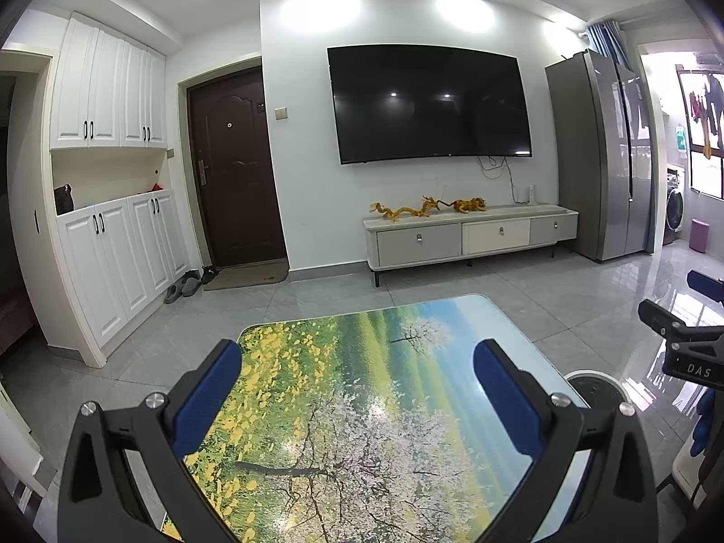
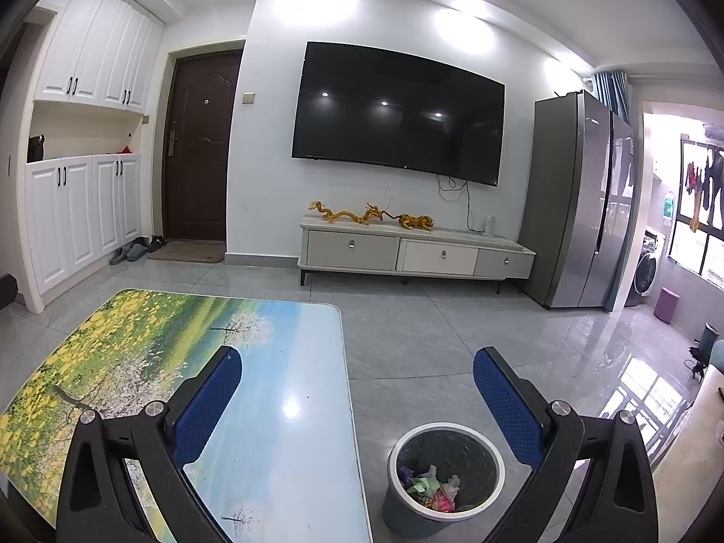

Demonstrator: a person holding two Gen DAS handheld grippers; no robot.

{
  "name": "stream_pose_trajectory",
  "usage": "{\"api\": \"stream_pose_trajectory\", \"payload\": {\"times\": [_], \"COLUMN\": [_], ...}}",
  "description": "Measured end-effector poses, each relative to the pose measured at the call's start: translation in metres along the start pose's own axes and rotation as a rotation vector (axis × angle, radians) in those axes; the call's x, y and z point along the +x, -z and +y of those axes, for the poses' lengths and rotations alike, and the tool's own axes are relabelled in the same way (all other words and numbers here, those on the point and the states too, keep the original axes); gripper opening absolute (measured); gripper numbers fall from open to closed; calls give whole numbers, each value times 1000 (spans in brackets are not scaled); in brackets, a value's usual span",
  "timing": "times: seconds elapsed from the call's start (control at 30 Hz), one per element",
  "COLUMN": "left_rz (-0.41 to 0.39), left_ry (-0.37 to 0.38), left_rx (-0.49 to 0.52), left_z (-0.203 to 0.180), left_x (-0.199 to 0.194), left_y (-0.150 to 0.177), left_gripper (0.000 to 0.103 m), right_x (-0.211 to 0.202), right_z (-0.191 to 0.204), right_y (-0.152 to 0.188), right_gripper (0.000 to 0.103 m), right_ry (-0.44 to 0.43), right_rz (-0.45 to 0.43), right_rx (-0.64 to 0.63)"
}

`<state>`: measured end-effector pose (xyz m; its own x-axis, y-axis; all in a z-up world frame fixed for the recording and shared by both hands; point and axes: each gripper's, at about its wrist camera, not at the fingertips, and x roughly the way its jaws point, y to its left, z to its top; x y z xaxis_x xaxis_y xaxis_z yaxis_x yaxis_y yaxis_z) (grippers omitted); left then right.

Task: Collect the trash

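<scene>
Holding crumpled multicoloured trash point(image 2: 432, 488), bin point(image 2: 445, 482) sits on floor beside counter point(image 2: 280, 362); left tongs point(image 1: 357, 396), right tongs point(image 2: 357, 400) spread, empty; wrappers indistinct.

Television point(image 2: 398, 108): black, switched off, hung on the white wall.
Cabinet point(image 2: 416, 253): low, three drawers, right below the television.
Dragon figures point(image 2: 371, 216): golden, on the cabinet top, under the television.
Door point(image 2: 199, 145): dark brown, left of the television.
Fridge point(image 2: 583, 208): grey, two doors, right of the television.
Slippers point(image 2: 129, 251): on the floor, left of the door.
</scene>
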<state>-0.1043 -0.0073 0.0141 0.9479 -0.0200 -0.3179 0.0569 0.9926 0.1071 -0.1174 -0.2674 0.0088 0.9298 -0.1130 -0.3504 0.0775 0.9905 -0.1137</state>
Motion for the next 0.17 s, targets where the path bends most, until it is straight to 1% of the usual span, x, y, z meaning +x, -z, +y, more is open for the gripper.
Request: {"api": "stream_pose_trajectory", "payload": {"times": [0.17], "left_rz": [3], "left_ry": [2], "left_rx": [-4], "left_z": [0], "left_x": [-2], "left_y": [3], "left_gripper": [103], "right_x": [-2], "right_z": [-1], "right_y": [1], "right_gripper": [103], "right_ry": [5], "right_rz": [-2], "right_rx": [0]}}
